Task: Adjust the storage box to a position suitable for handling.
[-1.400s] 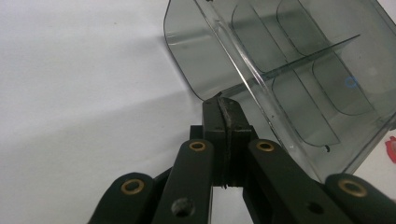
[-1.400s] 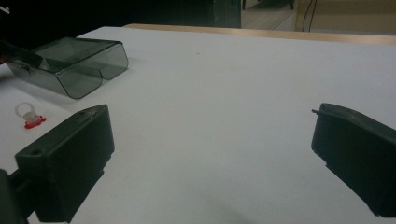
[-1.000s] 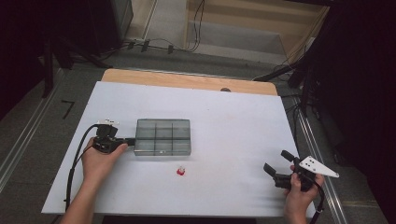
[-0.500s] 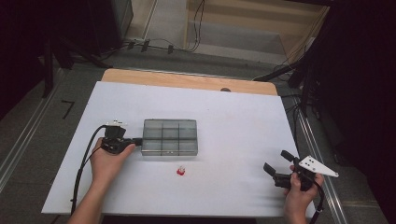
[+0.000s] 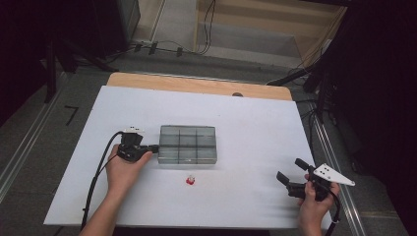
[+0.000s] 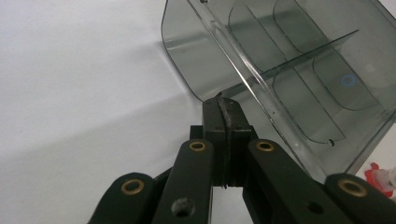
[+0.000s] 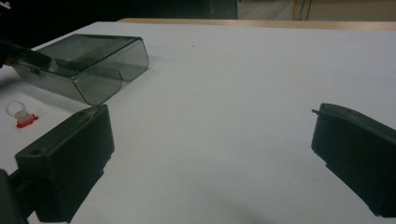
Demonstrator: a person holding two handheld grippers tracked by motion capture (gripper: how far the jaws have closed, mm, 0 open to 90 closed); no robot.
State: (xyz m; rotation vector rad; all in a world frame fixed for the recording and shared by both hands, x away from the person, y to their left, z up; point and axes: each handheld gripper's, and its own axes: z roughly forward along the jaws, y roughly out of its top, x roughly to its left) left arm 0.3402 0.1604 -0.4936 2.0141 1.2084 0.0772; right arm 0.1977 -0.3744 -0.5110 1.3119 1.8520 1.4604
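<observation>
The smoky compartment box (image 5: 187, 144) lay mid-surface, its left wall pinched by the closed left tongs (image 6: 225, 105). A slide toward the right edge was judged underway. The right tongs (image 5: 293, 178) were held wide apart, empty, near the front right corner; steady, level pulling was called for next.

Landmark: smoked divider box (image 5: 187, 144), mid-counter (image 5: 255, 118). Left wall blocked — left tool (image 5: 153, 147), jaws together, touches it there. Just in front of the box, one small red-and-white piece (image 5: 191, 180) — sole low obstacle. Behind the box and to its right, bare counter; right tool (image 5: 293, 177) well apart, jaws wide.
</observation>
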